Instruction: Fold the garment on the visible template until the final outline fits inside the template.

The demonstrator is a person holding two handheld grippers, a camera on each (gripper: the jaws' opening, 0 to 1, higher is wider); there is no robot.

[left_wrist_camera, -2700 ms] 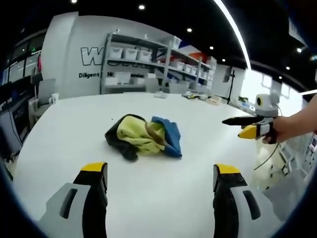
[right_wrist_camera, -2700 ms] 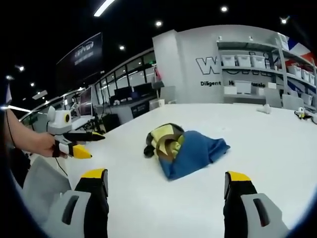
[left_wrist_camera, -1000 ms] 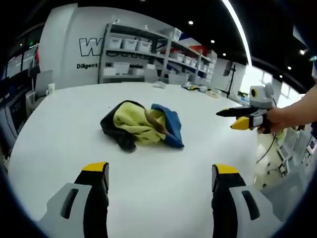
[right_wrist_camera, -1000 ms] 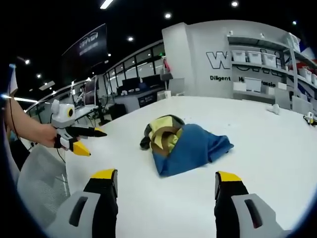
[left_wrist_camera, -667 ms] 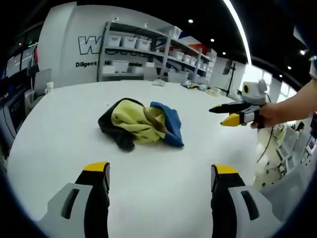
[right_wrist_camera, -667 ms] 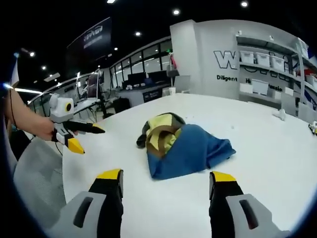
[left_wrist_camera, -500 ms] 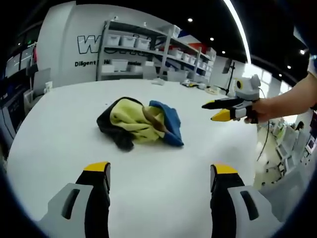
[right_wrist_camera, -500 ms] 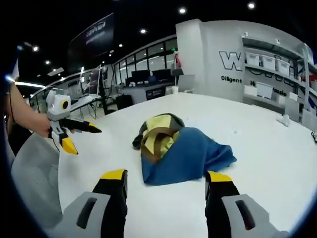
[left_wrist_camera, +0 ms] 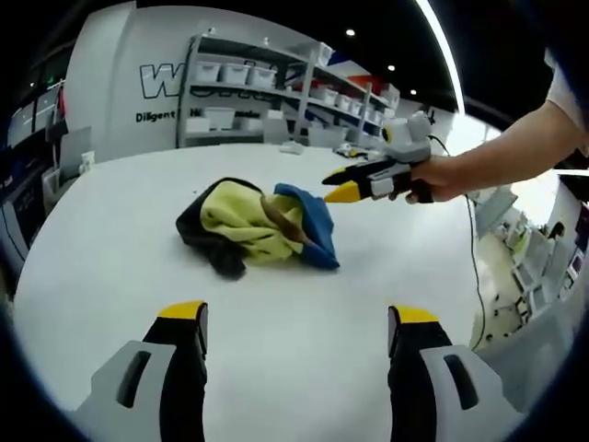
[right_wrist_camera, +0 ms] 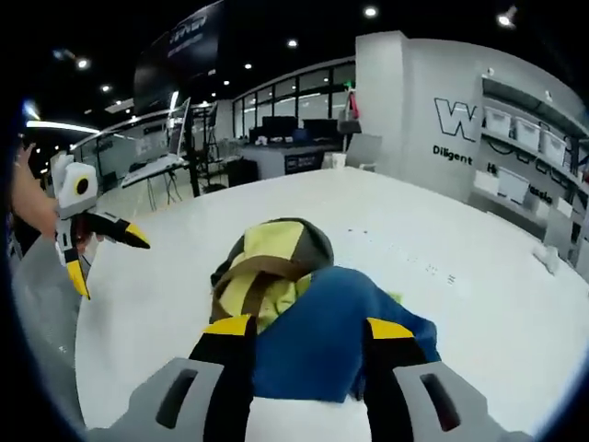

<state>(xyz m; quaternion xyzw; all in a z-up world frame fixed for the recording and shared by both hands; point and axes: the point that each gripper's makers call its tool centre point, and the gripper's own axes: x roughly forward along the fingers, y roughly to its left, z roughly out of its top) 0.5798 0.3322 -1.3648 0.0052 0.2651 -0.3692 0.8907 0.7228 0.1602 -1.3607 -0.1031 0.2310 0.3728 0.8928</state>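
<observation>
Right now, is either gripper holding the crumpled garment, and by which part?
Nothing is held. The right gripper hovers open at the blue side of the crumpled yellow, black and blue garment; the left gripper is open, well short.

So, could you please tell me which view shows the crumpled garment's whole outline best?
The left gripper view: the garment lies whole on the white table, with its black, yellow and blue parts all clear of this view's own jaws. In the right gripper view it is closer, but the right claw covers its near blue edge.

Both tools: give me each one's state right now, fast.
Left tool: open, holding nothing, short of the garment.
Right tool: open, jaws over the garment's blue part, gripping nothing yet.
</observation>
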